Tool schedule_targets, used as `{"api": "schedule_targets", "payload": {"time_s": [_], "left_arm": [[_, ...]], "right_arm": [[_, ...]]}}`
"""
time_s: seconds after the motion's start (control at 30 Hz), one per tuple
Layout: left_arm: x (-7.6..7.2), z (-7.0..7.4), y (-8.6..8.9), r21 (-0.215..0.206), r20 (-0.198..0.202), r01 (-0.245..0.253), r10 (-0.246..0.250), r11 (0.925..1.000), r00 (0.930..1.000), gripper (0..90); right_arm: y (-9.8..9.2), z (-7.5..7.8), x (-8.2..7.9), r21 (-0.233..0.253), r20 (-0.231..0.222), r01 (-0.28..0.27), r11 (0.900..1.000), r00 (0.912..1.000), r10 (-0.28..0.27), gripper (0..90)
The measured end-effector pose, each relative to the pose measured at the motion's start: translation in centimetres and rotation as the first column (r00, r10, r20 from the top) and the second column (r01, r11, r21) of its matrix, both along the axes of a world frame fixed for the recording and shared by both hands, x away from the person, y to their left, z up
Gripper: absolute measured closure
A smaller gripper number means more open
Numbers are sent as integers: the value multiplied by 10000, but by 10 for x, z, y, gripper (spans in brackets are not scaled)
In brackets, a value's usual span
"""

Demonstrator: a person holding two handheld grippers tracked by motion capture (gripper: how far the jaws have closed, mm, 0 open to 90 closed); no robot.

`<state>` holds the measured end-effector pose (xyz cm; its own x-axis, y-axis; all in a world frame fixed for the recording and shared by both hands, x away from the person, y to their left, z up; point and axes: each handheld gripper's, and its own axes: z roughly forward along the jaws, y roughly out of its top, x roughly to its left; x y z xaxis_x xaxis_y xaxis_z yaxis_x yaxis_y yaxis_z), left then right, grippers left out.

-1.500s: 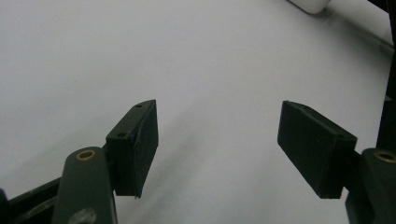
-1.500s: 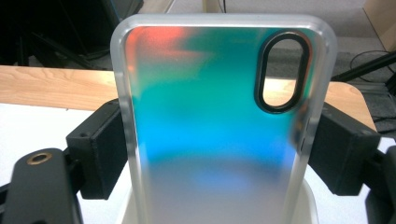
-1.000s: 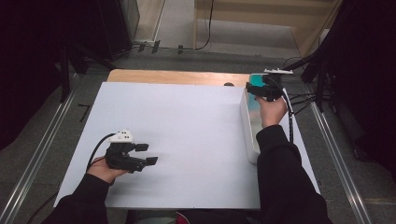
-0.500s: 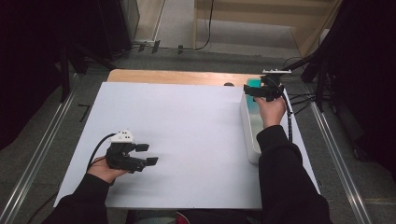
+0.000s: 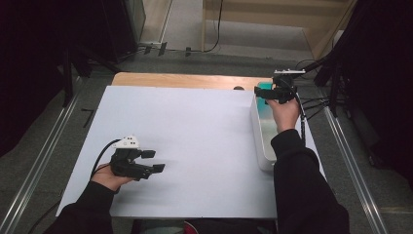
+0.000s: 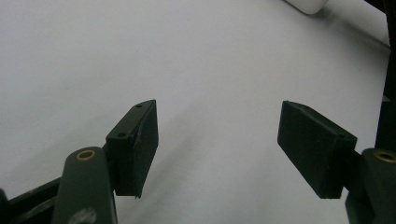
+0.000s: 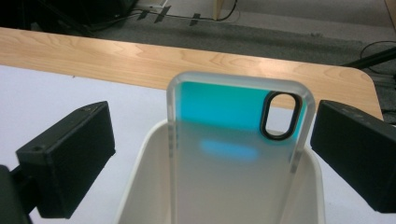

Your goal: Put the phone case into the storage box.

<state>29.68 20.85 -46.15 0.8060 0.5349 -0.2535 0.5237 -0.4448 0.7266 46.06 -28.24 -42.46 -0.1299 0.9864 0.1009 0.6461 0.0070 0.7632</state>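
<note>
Phone case (image 7: pixel 238 154): translucent frosted plastic, teal tint toward its top edge, rounded corners, one black-rimmed oval camera cut-out near the upper right corner. It stands on end in the white oblong plastic tub (image 7: pixel 140 186), leaning toward the far end, its upper part rising above the tub's rim. In the high view the case (image 5: pixel 265 91) shows as a teal patch at the far end of the tub (image 5: pixel 260 146).

Right gripper (image 5: pixel 268 90): black, two-jawed, held by the person's right hand (image 5: pixel 285 113) over the far end of the tub. Its jaws stand apart, one to each side of the case's upper part; the right jaw sits just beside the case's edge, the left jaw well clear of it. Whether the right jaw touches the case cannot be told.

Left gripper (image 5: pixel 153 161): black with a white top part, held in the person's left hand (image 5: pixel 109 175) low over the near left area of the sheet. Its jaws are spread wide with nothing between them, as the left gripper view (image 6: pixel 217 149) confirms.

Surface: large white sheet (image 5: pixel 195 131) covering most of the light wooden table (image 5: pixel 185 80), whose far edge stays bare. The tub lies along the sheet's right side, well apart from the left gripper
</note>
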Motion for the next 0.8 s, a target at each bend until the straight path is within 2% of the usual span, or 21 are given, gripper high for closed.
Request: {"api": "schedule_targets", "payload": {"time_s": [0.13, 0.37, 0.8], "left_arm": [[0, 0, 0, -5, -8, 5, -5, 10000, 10000, 289], [0, 0, 0, -25, -74, -19, 19, 10000, 10000, 289], [-1, 0, 0, -50, -50, -22, 21, 10000, 10000, 289]], "right_arm": [[-1, 7, -2, 38, 80, -187, 9998, 9998, 187, 0], [-3, 16, -8, 388, 2, -537, 9978, 9986, 538, 0], [-4, 27, -18, 320, -61, -1016, 9943, 9948, 1019, 0]]}}
